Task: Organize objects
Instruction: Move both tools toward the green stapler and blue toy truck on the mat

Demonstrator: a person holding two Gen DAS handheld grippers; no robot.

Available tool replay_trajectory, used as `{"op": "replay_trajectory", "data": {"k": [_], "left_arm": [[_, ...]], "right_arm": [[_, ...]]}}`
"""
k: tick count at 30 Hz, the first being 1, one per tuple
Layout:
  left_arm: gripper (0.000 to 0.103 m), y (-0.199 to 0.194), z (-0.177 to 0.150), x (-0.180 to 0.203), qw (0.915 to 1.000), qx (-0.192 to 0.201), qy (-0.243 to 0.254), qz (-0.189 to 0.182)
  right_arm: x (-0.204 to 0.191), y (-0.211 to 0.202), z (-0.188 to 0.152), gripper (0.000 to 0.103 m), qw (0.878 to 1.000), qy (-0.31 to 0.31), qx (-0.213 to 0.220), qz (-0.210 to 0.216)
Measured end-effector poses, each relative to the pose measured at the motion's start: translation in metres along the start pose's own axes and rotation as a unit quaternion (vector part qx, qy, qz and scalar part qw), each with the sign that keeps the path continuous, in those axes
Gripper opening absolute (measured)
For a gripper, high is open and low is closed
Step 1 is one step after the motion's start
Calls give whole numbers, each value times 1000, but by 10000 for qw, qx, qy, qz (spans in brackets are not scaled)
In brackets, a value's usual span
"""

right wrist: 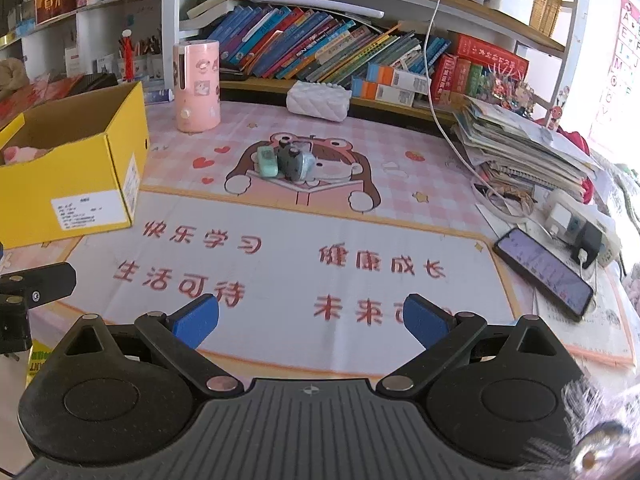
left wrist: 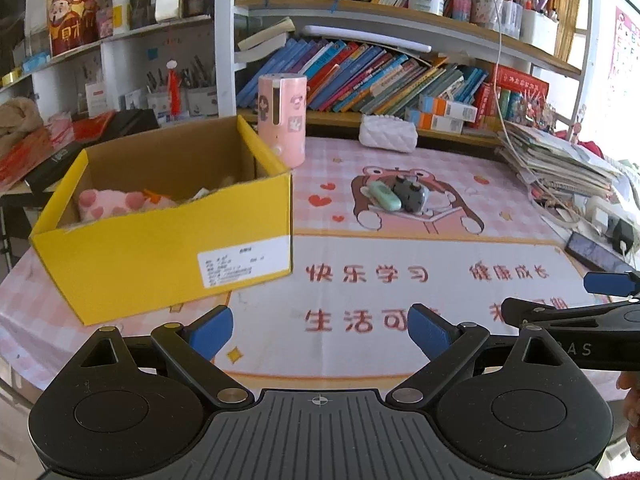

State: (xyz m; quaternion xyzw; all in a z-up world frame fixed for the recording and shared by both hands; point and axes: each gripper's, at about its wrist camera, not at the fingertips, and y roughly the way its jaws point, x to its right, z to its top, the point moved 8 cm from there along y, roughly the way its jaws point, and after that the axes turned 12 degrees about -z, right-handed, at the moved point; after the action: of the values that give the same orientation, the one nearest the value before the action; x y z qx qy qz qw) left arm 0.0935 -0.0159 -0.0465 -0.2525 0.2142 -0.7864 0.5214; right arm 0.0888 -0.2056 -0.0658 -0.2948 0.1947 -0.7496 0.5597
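A yellow cardboard box (left wrist: pixel 168 240) stands open at the left of the pink desk mat (left wrist: pixel 400 256), with a pink plush toy (left wrist: pixel 108 202) and other items inside. A small mint-green object (left wrist: pixel 385 195) and a grey gadget (left wrist: pixel 410 194) lie together on the mat's bear picture; they also show in the right wrist view, green object (right wrist: pixel 267 161) and grey gadget (right wrist: pixel 294 162). My left gripper (left wrist: pixel 320 330) is open and empty above the mat's near edge. My right gripper (right wrist: pixel 312 320) is open and empty; its fingers (left wrist: pixel 608 283) show at the right of the left wrist view.
A pink cylinder holder (right wrist: pixel 197 86) and a white quilted pouch (right wrist: pixel 318 100) stand at the back of the mat. A stack of papers (right wrist: pixel 520 144), a phone (right wrist: pixel 544 272) and a charger with cables (right wrist: pixel 580 232) lie at right. Bookshelves rise behind.
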Motion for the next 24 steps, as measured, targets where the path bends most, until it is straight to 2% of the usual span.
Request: {"op": "replay_trajectory", "data": {"k": [24], "left_arm": [[96, 67, 44, 29, 9993, 137, -182, 280]], "right_arm": [[23, 75, 59, 99, 9981, -252, 111, 549]]}}
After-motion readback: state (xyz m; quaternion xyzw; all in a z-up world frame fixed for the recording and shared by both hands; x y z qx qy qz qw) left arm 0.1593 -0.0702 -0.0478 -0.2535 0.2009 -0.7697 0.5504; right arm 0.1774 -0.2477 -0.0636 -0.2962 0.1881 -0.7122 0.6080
